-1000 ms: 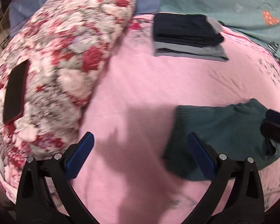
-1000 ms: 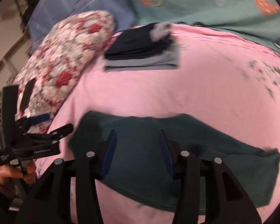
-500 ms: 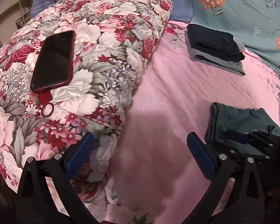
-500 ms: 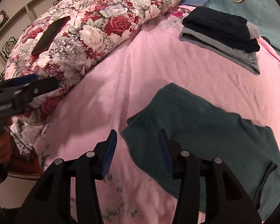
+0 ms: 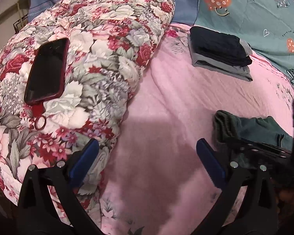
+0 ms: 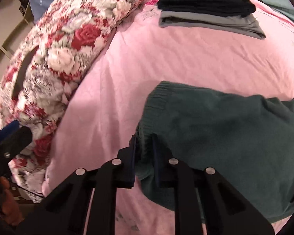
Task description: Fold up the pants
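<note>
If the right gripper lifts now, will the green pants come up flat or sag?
Probably sag: the green pants look like soft knit, already folded and rumpled. The right gripper pinches only the ribbed waistband corner, so the rest would likely hang and drag on the pink sheet.

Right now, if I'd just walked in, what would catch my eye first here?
Probably the big floral quilt heaped on the left of the pink bed sheet, with a dark phone lying on top. Next, the dark green pants in front, their waistband pinched by the right gripper, and a neat stack of folded clothes behind.
</note>
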Demonstrator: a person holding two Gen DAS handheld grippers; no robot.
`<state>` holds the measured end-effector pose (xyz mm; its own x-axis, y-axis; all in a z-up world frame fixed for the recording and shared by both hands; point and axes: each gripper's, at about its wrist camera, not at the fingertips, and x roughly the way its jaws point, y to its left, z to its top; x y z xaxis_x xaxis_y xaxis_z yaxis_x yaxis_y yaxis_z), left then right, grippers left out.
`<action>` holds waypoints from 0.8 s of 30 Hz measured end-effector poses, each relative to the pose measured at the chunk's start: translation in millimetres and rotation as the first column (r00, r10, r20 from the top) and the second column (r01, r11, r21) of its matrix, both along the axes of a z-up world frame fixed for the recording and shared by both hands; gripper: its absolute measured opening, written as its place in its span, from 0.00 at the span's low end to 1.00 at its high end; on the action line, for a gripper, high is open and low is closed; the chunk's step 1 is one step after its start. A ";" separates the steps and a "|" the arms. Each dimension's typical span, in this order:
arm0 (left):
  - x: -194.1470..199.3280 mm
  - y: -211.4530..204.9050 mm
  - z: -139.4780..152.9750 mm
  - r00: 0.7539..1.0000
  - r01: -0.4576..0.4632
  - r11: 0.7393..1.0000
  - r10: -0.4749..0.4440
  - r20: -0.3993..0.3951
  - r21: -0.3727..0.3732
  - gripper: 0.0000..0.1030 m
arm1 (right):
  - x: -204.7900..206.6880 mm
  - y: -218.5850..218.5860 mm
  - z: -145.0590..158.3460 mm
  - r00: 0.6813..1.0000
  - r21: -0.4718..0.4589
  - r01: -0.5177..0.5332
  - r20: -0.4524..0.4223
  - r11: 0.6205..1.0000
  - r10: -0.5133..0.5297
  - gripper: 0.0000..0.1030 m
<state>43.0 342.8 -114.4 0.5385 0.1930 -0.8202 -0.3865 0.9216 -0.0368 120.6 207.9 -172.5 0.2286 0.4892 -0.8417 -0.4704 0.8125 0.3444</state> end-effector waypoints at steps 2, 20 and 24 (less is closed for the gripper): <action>9.1 -10.1 5.7 1.000 0.018 1.000 -0.018 0.024 -0.009 0.98 | 2.4 -15.9 13.6 0.999 0.071 0.029 -0.019 0.997 -0.028 0.14; 127.7 -292.3 21.5 0.863 0.505 0.863 -0.504 0.047 -0.025 0.98 | 3.2 -414.0 78.3 0.827 0.411 0.548 -0.138 0.728 -0.545 0.14; 132.4 -359.0 9.8 0.814 0.581 0.813 -0.581 0.029 -0.035 0.98 | 0.1 -472.6 37.0 0.785 0.355 0.615 -0.192 0.704 -0.589 0.14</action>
<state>175.4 -16.2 -104.6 0.5525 -0.1929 -0.8109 0.2213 0.9719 -0.0804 120.7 -264.7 -135.6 0.5420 0.5438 -0.6407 0.1051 0.7126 0.6937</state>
